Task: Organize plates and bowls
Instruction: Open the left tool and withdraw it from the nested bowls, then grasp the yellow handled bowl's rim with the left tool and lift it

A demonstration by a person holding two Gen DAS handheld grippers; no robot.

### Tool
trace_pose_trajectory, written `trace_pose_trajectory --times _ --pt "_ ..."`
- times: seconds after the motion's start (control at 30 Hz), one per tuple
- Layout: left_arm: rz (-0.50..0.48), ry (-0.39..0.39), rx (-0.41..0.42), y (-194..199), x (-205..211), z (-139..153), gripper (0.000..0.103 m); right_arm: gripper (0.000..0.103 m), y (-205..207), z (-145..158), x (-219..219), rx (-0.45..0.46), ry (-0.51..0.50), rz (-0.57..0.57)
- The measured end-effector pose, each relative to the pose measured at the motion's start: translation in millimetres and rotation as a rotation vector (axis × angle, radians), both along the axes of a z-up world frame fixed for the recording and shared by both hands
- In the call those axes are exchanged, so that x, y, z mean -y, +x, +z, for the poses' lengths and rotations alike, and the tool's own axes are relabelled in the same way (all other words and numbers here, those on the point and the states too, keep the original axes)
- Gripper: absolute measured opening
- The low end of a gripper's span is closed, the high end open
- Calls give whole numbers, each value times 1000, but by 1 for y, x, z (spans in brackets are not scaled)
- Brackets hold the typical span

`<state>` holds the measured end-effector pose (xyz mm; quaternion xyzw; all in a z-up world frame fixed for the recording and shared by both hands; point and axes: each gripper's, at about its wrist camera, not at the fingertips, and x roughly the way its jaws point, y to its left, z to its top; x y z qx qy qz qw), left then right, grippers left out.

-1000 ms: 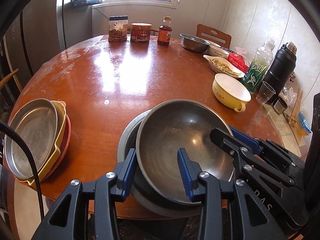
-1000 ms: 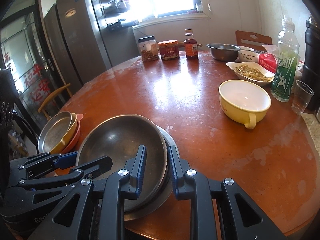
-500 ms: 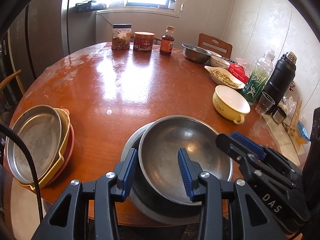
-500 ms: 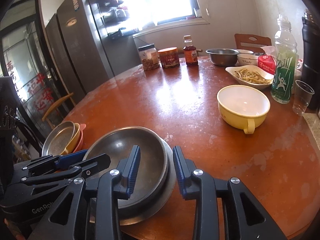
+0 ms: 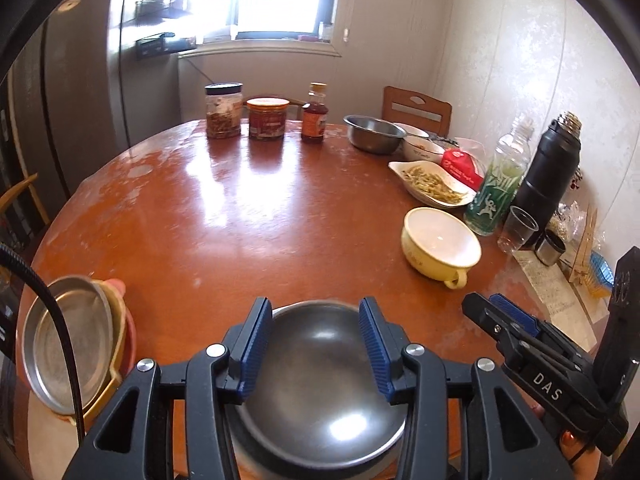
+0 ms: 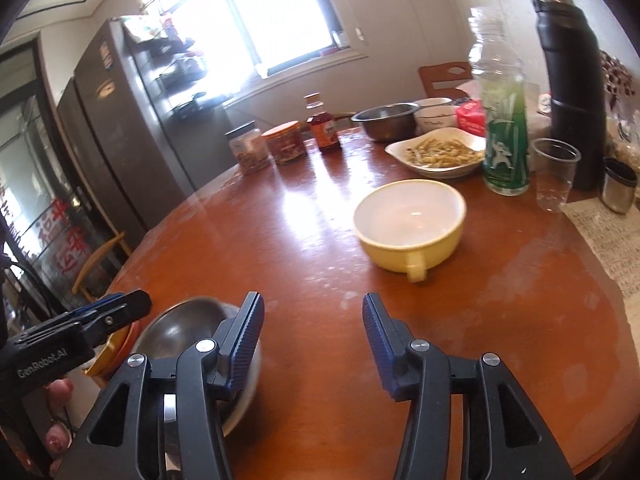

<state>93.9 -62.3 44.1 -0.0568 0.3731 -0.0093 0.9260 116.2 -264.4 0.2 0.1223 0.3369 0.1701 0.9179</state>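
A steel bowl (image 5: 316, 380) rests nested in a wider steel bowl at the table's near edge. My left gripper (image 5: 314, 320) hovers above it. Its jaws are opening and stand either side of the bowl without the pads touching it. My right gripper (image 6: 312, 308) is to the right of that bowl (image 6: 180, 328), over bare table. Its jaws are opening with nothing between them. Ahead of it sits a yellow handled bowl (image 6: 408, 224). A stack of plates (image 5: 68, 340), steel on yellow on pink, lies at the left edge.
At the back stand two jars (image 5: 224, 110), a sauce bottle (image 5: 315, 114) and a steel bowl (image 5: 374, 132). On the right are a white dish of food (image 5: 432, 182), a green bottle (image 5: 498, 188), a black flask (image 5: 554, 168) and a plastic cup (image 5: 518, 228).
My right gripper let go of the steel bowl's rim, spread its jaws and swung right toward the yellow bowl. My left gripper rose and drew back from the bowl.
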Motion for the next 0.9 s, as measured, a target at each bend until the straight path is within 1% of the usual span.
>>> trace_pose_trajectory --times 0.07,0.17,0.3,0.43,0.57,0.7,0.77,0.83,0.87,0.9 --pt "-21 11 -18 12 13 0 46 54 7 -1 15 -8 2 -36" --pt "-66 0 -60 32 31 -1 46 54 21 -3 36 -27 -1 -85" --pt "-114 46 -99 64 58 2 46 54 36 -3 58 -47 -7 -127" --pt "-120 32 -155 92 76 -3 46 54 54 -1 71 -61 -13 -153" --pt "-114 21 -193 119 90 -12 46 54 78 0 76 -71 -39 -151" --pt "-96 5 -249 146 100 -25 46 53 109 -3 77 -83 -66 -143" --pt "-86 8 -281 158 104 -33 46 47 123 -6 75 -93 -91 -131" --pt "-84 0 -303 165 106 -38 46 44 134 -12 73 -108 -98 -113" --pt "-80 1 -310 168 107 -41 46 41 138 -14 73 -120 -100 -108" --pt "-72 6 -317 171 107 -44 46 39 142 -17 72 -130 -100 -96"
